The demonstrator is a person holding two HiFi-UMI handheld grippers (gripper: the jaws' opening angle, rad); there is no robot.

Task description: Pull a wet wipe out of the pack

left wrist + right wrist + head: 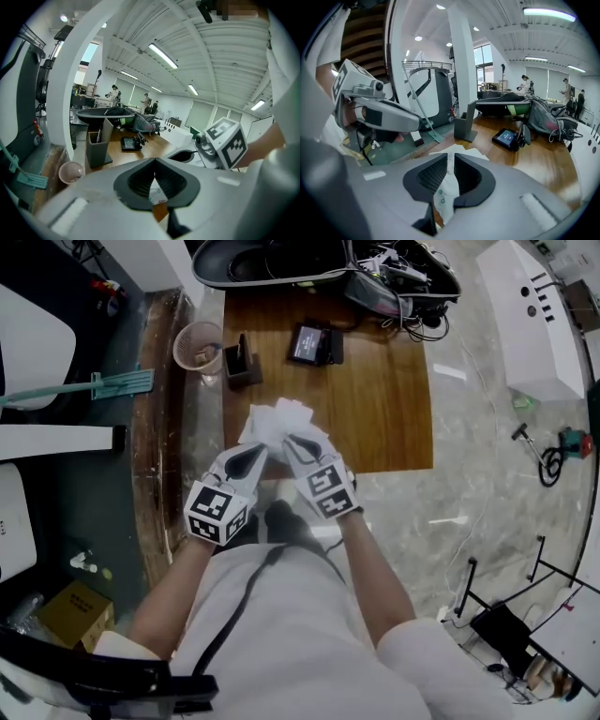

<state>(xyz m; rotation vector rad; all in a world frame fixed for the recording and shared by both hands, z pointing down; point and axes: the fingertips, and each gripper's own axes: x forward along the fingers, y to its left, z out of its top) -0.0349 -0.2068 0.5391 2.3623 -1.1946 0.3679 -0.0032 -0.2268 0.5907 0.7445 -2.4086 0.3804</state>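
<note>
The wet wipe pack is a crumpled white bundle held in the air over the front edge of the wooden table. My left gripper is shut on its left side. A white strip with a little print shows between the closed jaws in the left gripper view. My right gripper is shut on its right side. In the right gripper view, white film with teal print is pinched in that gripper, and a white flap sticks out beyond it. No separate wipe can be made out.
On the table behind stand a grey pen holder, a black device and a dark bag with cables. A pink basket sits at the table's left edge. A teal broom lies on the floor to the left.
</note>
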